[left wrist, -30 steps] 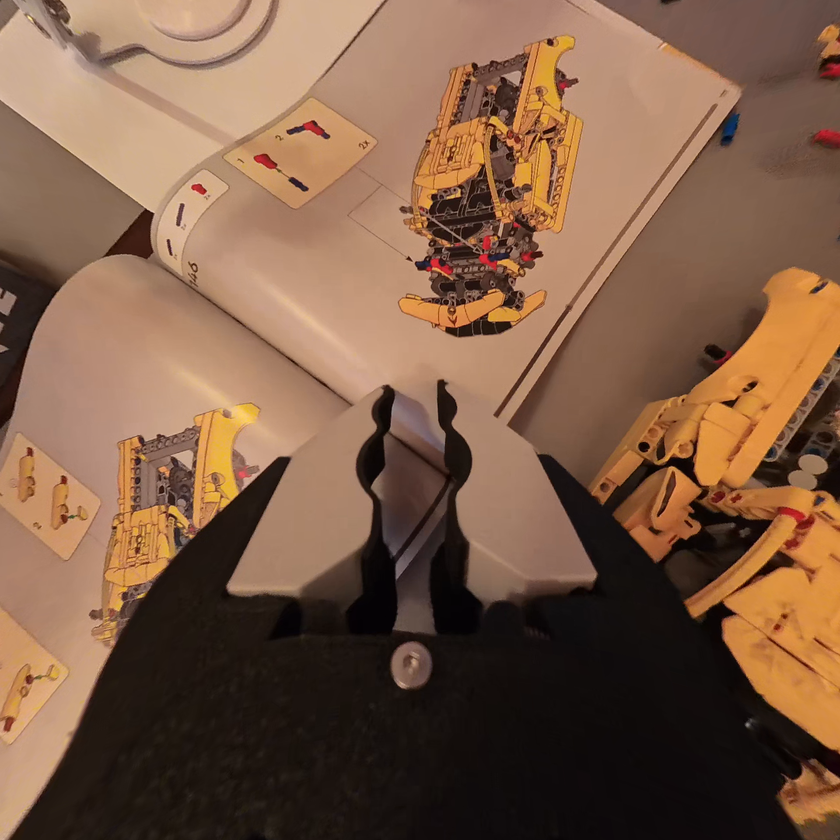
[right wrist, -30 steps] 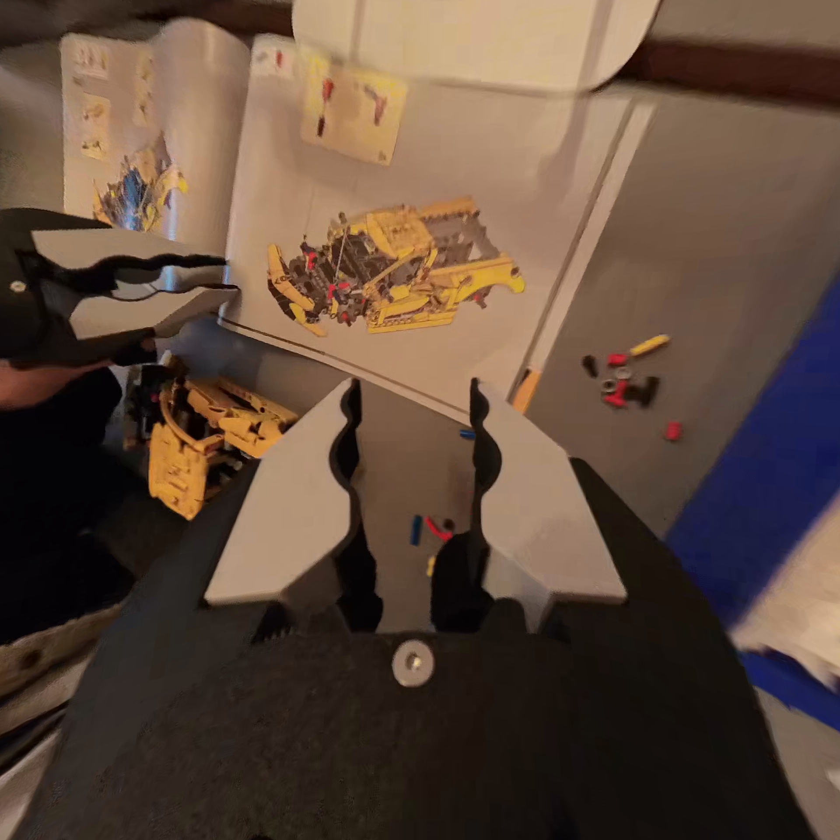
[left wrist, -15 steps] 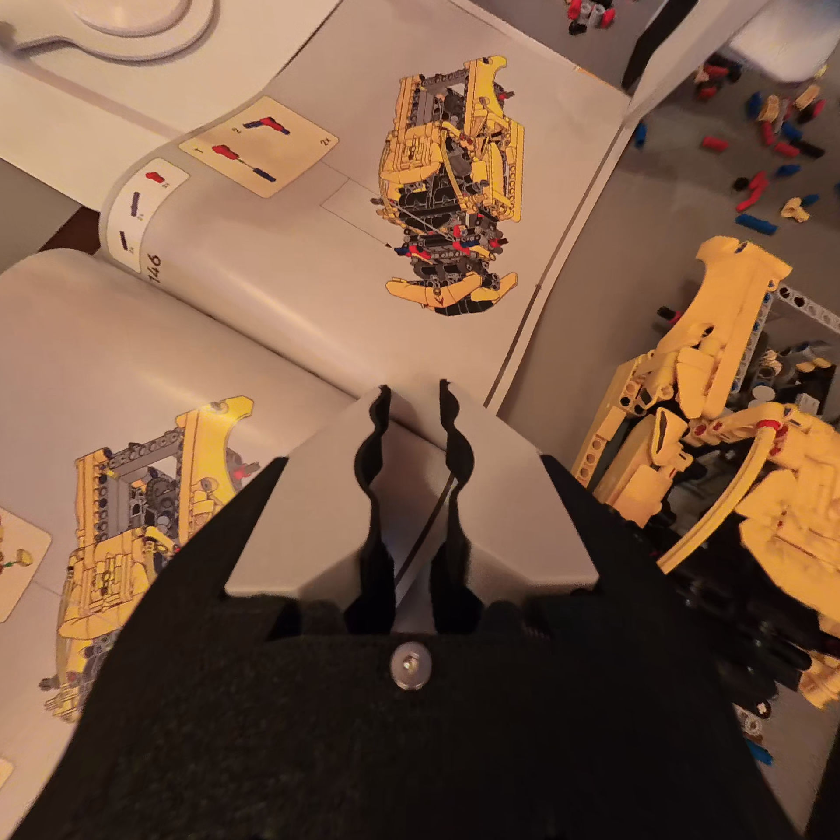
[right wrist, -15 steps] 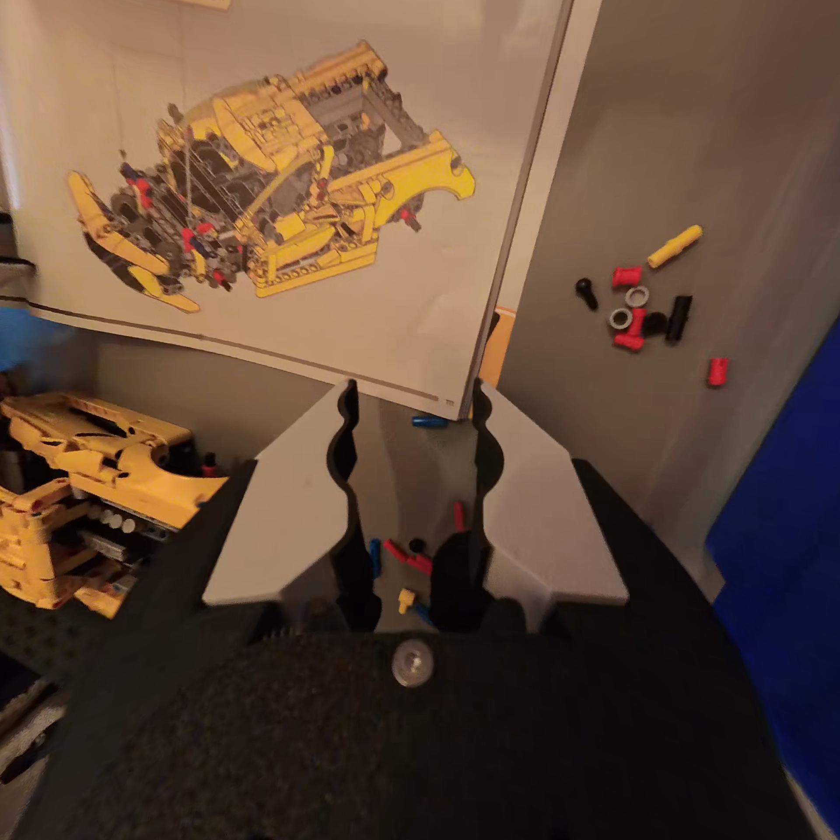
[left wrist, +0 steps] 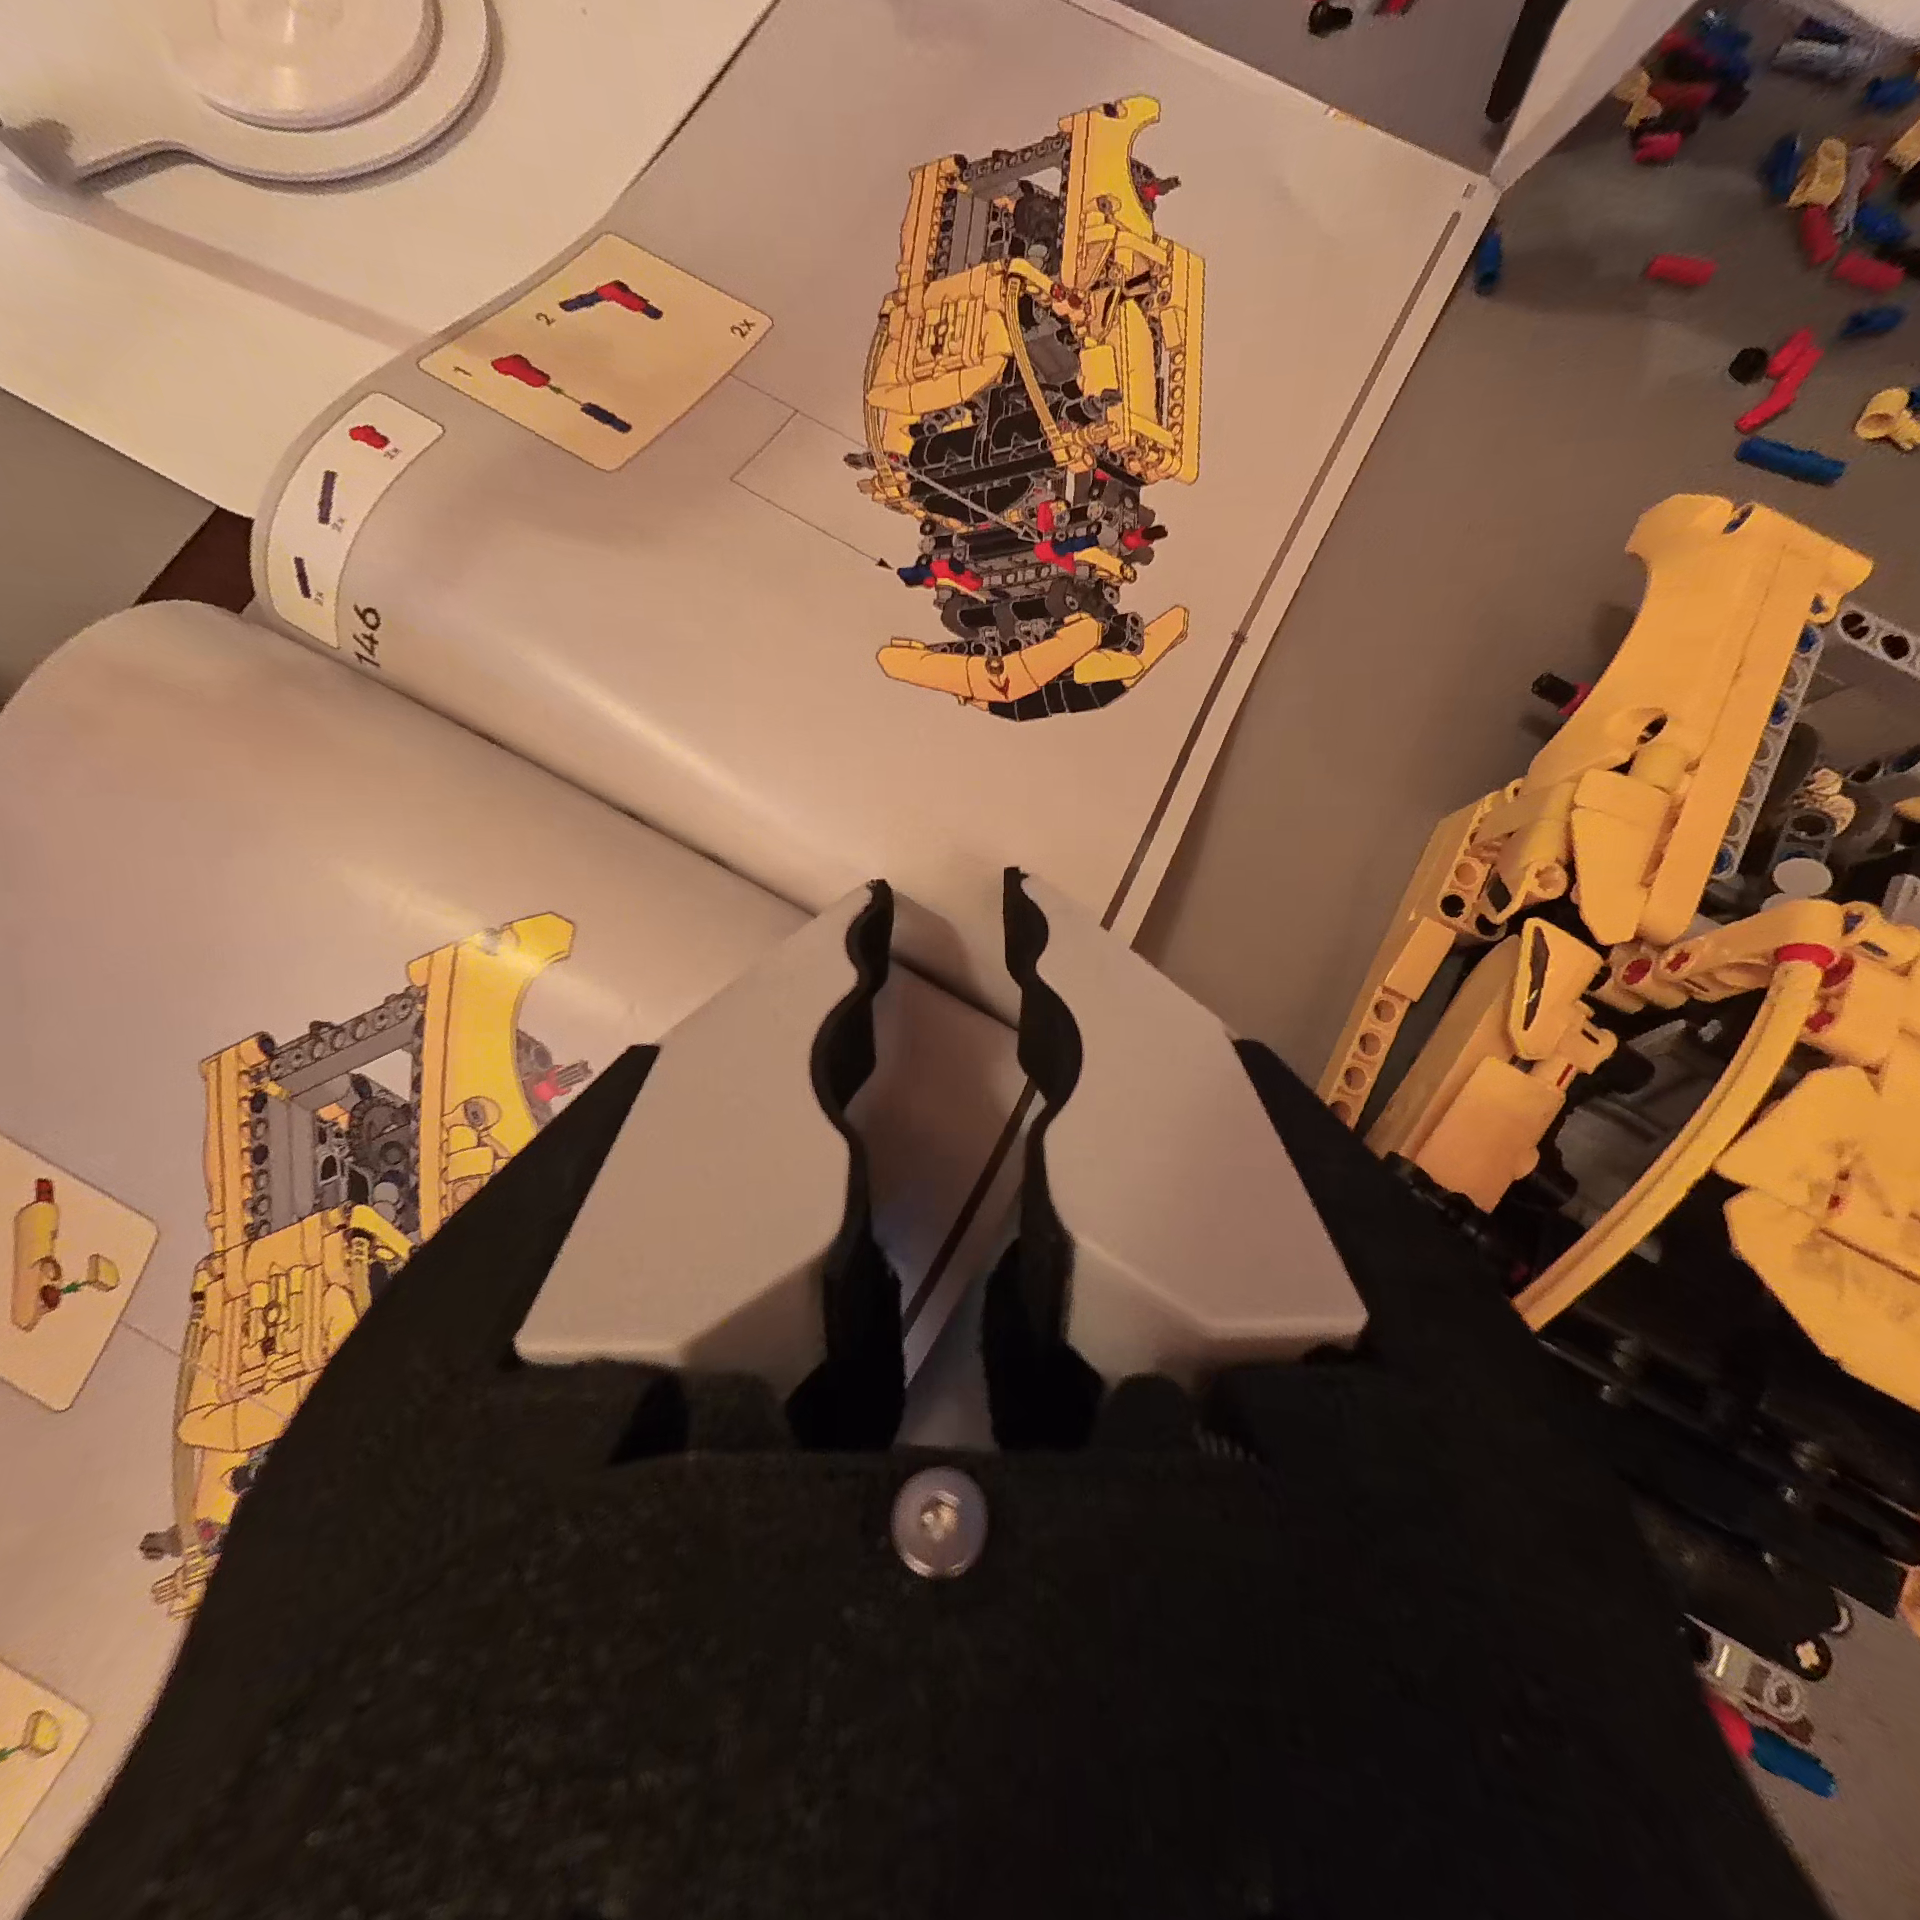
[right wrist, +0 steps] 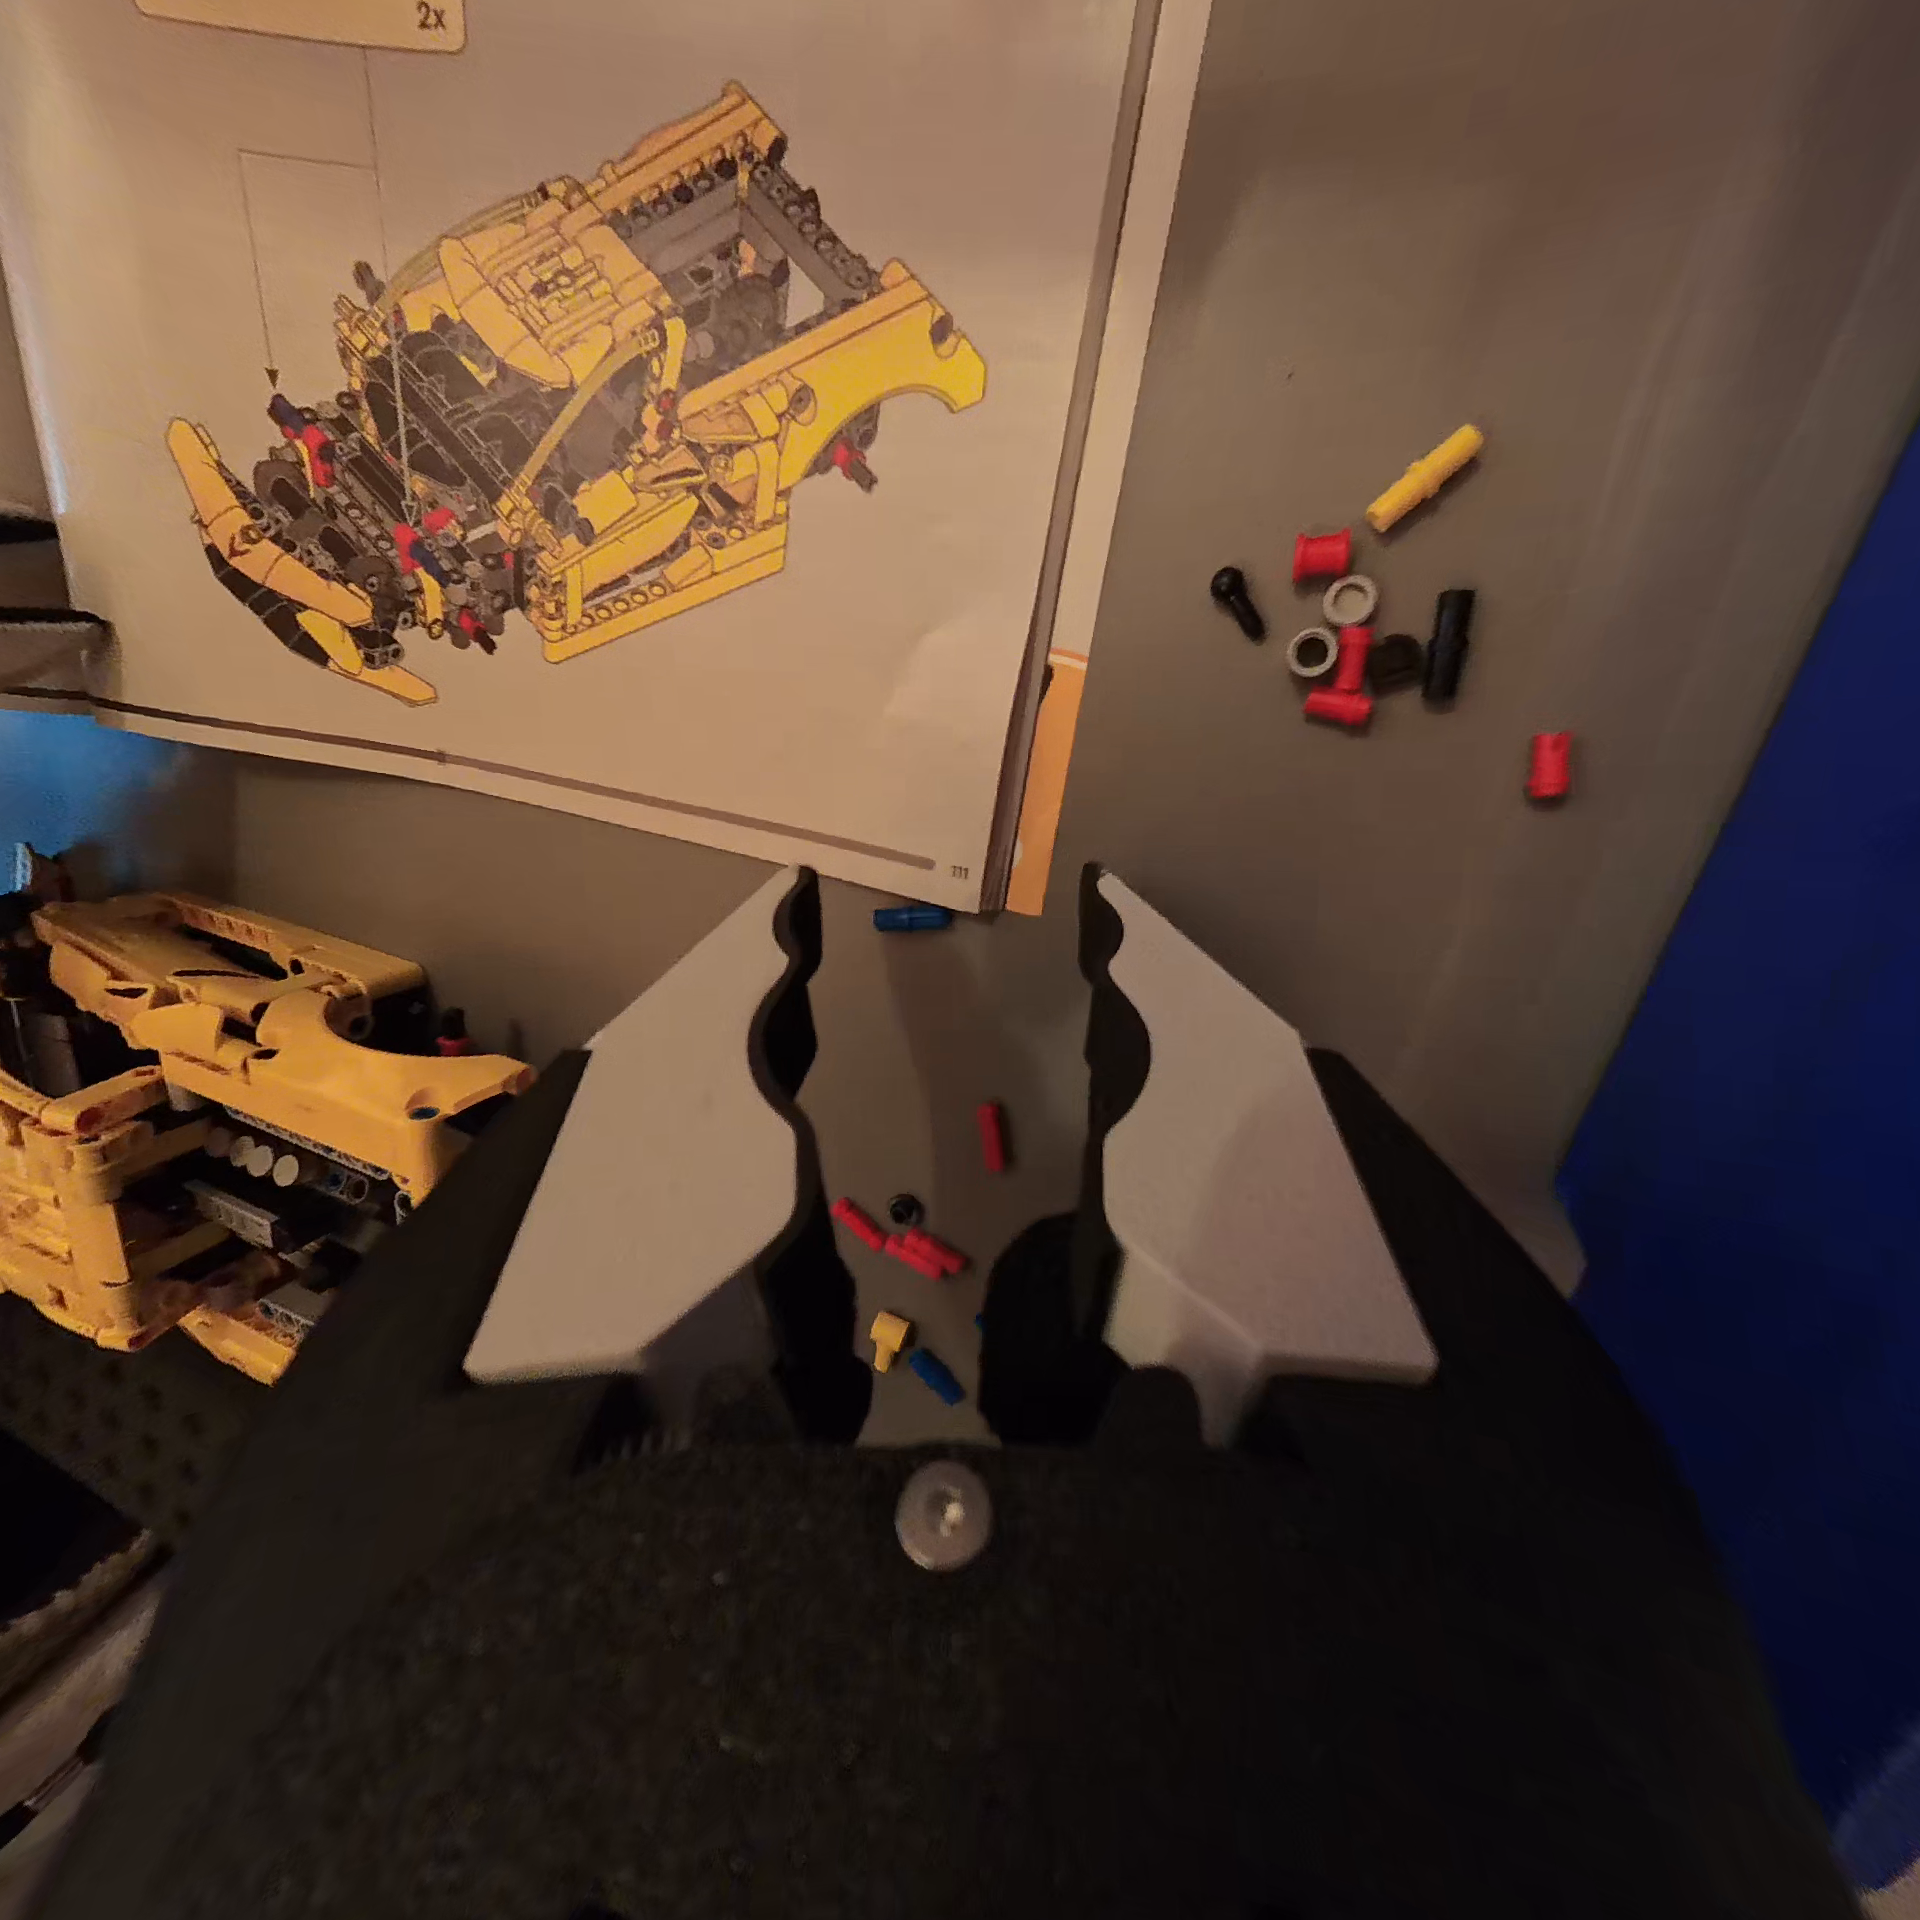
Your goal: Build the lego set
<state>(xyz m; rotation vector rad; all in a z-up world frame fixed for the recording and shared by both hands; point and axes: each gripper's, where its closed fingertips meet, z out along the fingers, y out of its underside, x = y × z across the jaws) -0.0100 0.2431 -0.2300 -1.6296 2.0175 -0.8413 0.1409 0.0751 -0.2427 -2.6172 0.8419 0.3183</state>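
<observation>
Left claw (left wrist: 945,904) narrow, empty, over manual (left wrist: 644,727) | right claw (right wrist: 945,883) wide, empty, above loose pins (right wrist: 914,1247)

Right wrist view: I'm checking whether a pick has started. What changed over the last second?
The right gripper swung down and in from a far view of the booklet to hover over loose pins on the table. The left gripper drifted slightly over the booklet. Nothing was gripped or released: both remain open and empty; the yellow model is untouched.

Hobby table: open instruction booklet (left wrist: 644,644); scattered loose pieces (right wrist: 1351,623).
</observation>
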